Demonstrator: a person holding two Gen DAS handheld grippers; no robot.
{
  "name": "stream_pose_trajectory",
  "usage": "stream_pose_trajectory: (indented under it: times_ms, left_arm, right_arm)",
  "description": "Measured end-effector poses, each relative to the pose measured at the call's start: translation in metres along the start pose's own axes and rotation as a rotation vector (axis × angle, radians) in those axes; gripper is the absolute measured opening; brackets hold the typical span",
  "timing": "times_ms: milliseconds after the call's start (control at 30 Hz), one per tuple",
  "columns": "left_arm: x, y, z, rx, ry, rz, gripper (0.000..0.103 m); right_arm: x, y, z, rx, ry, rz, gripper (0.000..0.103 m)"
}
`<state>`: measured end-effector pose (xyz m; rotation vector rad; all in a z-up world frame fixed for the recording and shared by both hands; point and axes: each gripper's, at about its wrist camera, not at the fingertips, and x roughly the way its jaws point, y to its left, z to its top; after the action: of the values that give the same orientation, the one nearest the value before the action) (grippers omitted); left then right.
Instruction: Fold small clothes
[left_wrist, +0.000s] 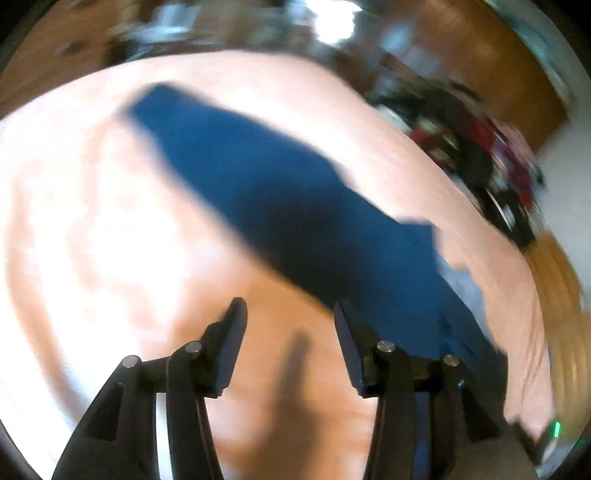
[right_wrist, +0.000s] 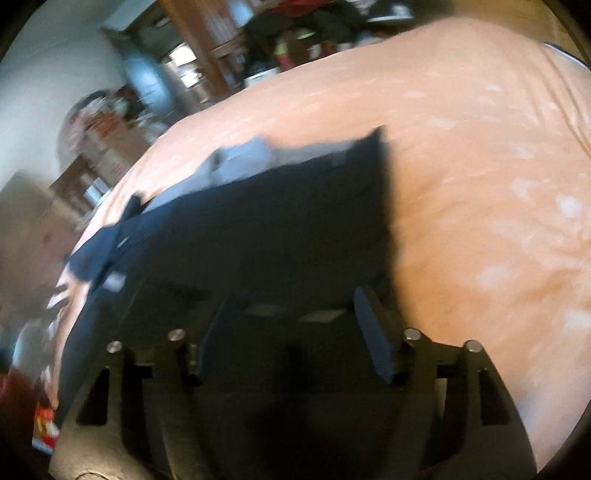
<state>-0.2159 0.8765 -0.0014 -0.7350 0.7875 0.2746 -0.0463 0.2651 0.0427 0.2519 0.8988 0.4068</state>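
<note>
Both views motion-blurred. Dark blue garment (left_wrist: 280, 206) lies flat on a peach-orange bed cover (left_wrist: 92, 229) with a faint pale pattern; in the left wrist view it runs as a long band from upper left to lower right, with a lighter grey-blue patch (left_wrist: 461, 284) at its right edge. Left gripper (left_wrist: 290, 317): jaws spread wide, nothing between them, bare cover and a shadow in the gap; its right finger sits at the garment's near edge, contact not clear. Right gripper (right_wrist: 291, 306): jaws spread wide over the garment (right_wrist: 280, 229), which fills the space below and between the fingers; no cloth seen pinched. Grey-blue lining or inner layer (right_wrist: 240, 155) shows at the garment's far edge, with small pale tags (right_wrist: 116, 282) near the left corner; any writing on them too blurred to read. Cluttered wooden furniture (right_wrist: 207, 48) beyond the bed, no legible labels.
</note>
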Motion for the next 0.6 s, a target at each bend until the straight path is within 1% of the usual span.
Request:
stream_pose_trajectory:
  times_ms: [33, 67, 100, 133, 167, 233, 300, 367, 467, 533, 567, 600]
  left_arm:
    - [-0.001, 0.024, 0.008, -0.054, -0.003, 0.004, 0.051]
    - [0.001, 0.040, 0.014, -0.094, -0.001, -0.016, 0.051]
    - [0.005, 0.055, 0.021, -0.140, 0.003, -0.065, 0.051]
    - [0.009, 0.059, 0.026, -0.158, 0.003, -0.085, 0.051]
    - [0.012, 0.060, 0.031, -0.158, 0.003, -0.086, 0.052]
    - [0.023, 0.056, 0.044, -0.126, -0.011, -0.087, 0.065]
    - [0.032, 0.058, 0.055, -0.125, -0.026, -0.106, 0.067]
    - [0.042, 0.065, 0.070, -0.154, -0.053, -0.116, 0.066]
    - [0.056, 0.080, 0.088, -0.216, -0.085, -0.135, 0.063]
    - [0.064, 0.084, 0.101, -0.208, -0.110, -0.124, 0.061]
    - [0.069, 0.085, 0.107, -0.206, -0.115, -0.117, 0.058]
    - [0.074, 0.085, 0.112, -0.200, -0.116, -0.106, 0.047]
  right_arm:
    - [0.004, 0.011, -0.008, -0.018, 0.020, 0.020, 0.070]
    - [0.011, 0.021, -0.016, -0.039, 0.043, 0.038, 0.071]
    - [0.021, 0.031, -0.023, -0.058, 0.074, 0.048, 0.072]
    - [0.028, 0.035, -0.028, -0.065, 0.093, 0.045, 0.074]
    - [0.033, 0.041, -0.034, -0.076, 0.094, 0.023, 0.078]
    - [0.038, 0.043, -0.035, -0.075, 0.081, 0.009, 0.081]
    - [0.041, 0.040, -0.034, -0.053, 0.081, 0.012, 0.081]
    - [0.040, 0.037, -0.036, -0.038, 0.081, 0.020, 0.081]
    - [0.039, 0.037, -0.039, -0.043, 0.075, 0.013, 0.082]
    - [0.042, 0.040, -0.042, -0.055, 0.070, -0.001, 0.084]
    - [0.045, 0.042, -0.042, -0.064, 0.069, -0.011, 0.085]
    - [0.046, 0.043, -0.042, -0.071, 0.068, -0.020, 0.085]
